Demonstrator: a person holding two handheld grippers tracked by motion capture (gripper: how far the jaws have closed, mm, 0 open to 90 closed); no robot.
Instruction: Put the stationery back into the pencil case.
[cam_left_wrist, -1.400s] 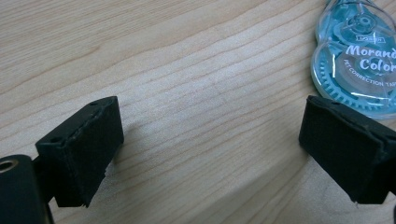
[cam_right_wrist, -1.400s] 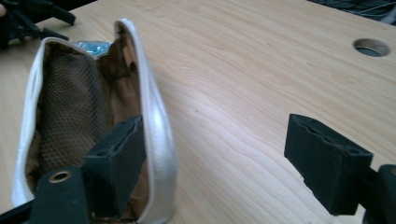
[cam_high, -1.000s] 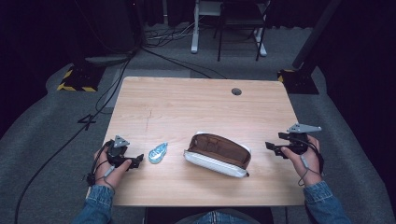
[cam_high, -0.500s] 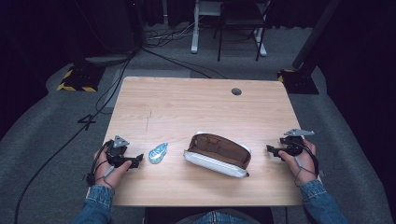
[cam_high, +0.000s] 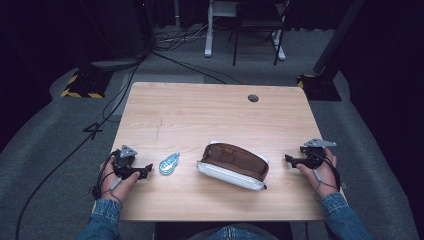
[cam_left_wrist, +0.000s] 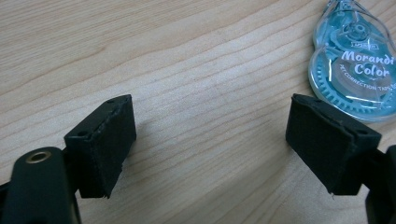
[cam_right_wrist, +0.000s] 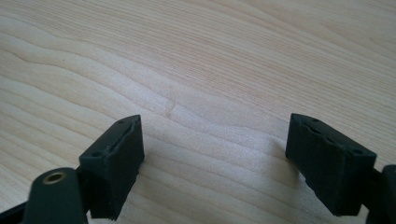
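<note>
Correction tape (cam_high: 169, 163) lies flat on the table (cam_high: 210, 110), near the front edge and left of centre, just right of my left gripper (cam_high: 145, 170). It looks to me like a small, light, hard plastic shell, clear blue and smooth, so I judge it stiff but slippery, and likely to skate on the wood if I nudge it off-centre. Its teardrop shape suggests taking it across the two curved edges at the wide belly, not at the narrow tip.

To its right, well apart, sits the pencil case (cam_high: 233, 165), brown inside and pale outside, mouth open upward. That one I judge soft and limp; a rim pinch would fold it.

My left gripper rests low on the table with its jaws wide apart and nothing between them; in the left gripper view the tape (cam_left_wrist: 355, 70) lies just beyond the right-hand jaw. My right gripper (cam_high: 289, 161) rests near the table's right edge, jaws equally wide apart over bare wood, pointing left toward the case.
</note>
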